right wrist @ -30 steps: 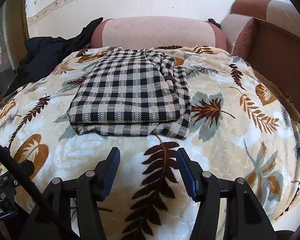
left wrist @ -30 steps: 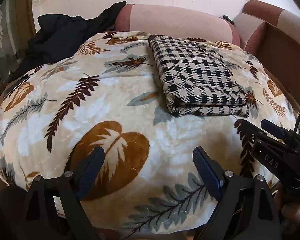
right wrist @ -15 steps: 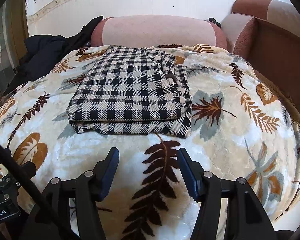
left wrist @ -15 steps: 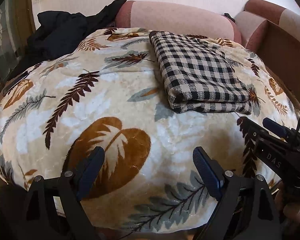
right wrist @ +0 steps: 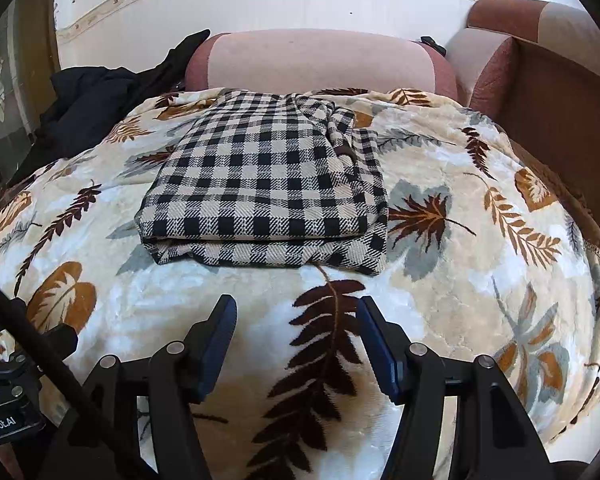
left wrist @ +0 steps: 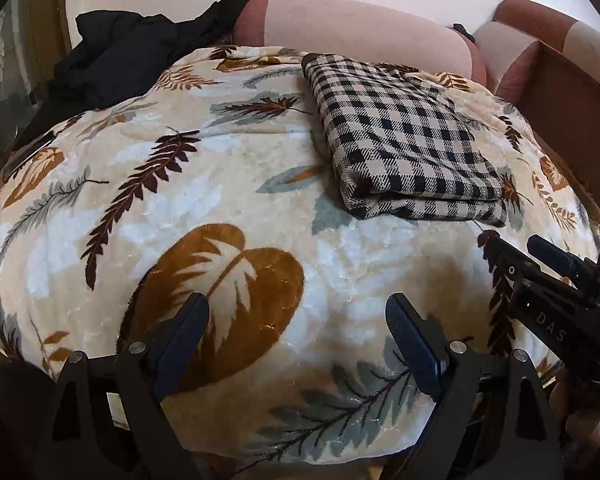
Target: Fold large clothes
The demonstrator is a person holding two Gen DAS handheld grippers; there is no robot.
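The folded checked garment (right wrist: 266, 196) lay on the leaf-print blanket (right wrist: 452, 304); nearer, the left gripper (left wrist: 296, 340) and right gripper (right wrist: 296, 340) hung wide, empty.

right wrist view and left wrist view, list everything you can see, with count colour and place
checked garment: 1, black and cream, folded flat on the blanket
leaf-print blanket: 1, cream with brown and grey leaves, spread under the garment
dark clothing: 1 heap, black, far left past the blanket
bolster cushion: 1, pink, behind the blanket
sofa arm: 1, brown, far right
left gripper: 1, black, blue fingers, open, empty, over blanket
right gripper: 1, black, blue fingers, open, empty, near garment
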